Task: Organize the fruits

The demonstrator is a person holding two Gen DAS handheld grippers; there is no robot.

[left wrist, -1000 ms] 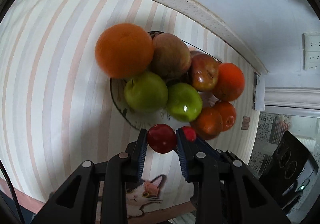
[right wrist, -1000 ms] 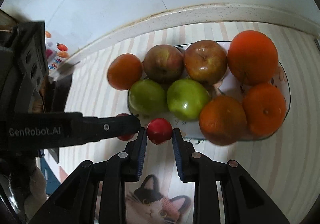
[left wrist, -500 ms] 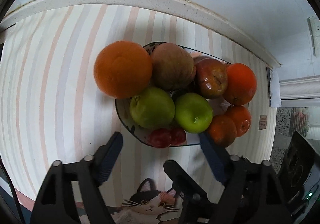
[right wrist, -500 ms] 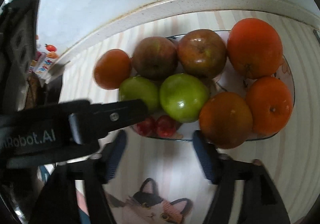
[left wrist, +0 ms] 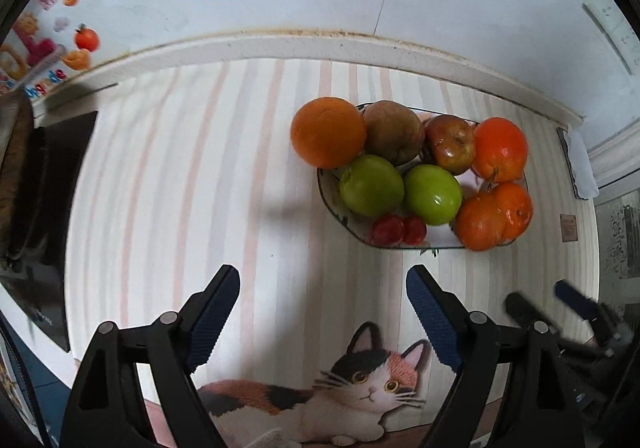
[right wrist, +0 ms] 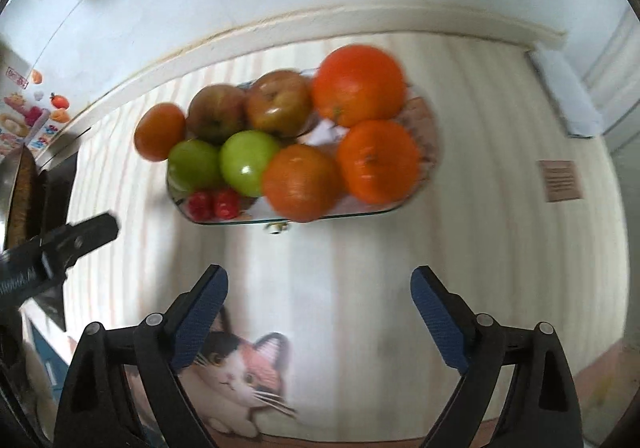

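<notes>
A patterned plate [left wrist: 329, 204] holds oranges [left wrist: 328, 131], two green apples [left wrist: 371, 185] and brownish-red apples [left wrist: 451, 144]. Two small red fruits [left wrist: 387, 230] lie side by side at its near left edge, and show too in the right wrist view [right wrist: 212, 204]. My left gripper [left wrist: 322, 276] hangs above the striped cloth, short and left of the plate; its jaws are opening with nothing between them. My right gripper [right wrist: 319, 274] is back from the plate [right wrist: 434, 136]; its jaws are also opening and hold nothing. Each view catches the other gripper's fingers [left wrist: 576, 300] [right wrist: 92, 232].
The striped tablecloth [left wrist: 180, 188] carries a cat print [left wrist: 360, 380] near the front edge. A white ledge [left wrist: 280, 46] and wall run behind the plate. A dark flat appliance [left wrist: 52, 208] sits at the left edge, and a folded cloth [left wrist: 580, 168] at the right.
Both grippers were each shut on a small red fruit. They opened and left the two fruits on the plate's near edge, then pulled back and up, away from the plate.
</notes>
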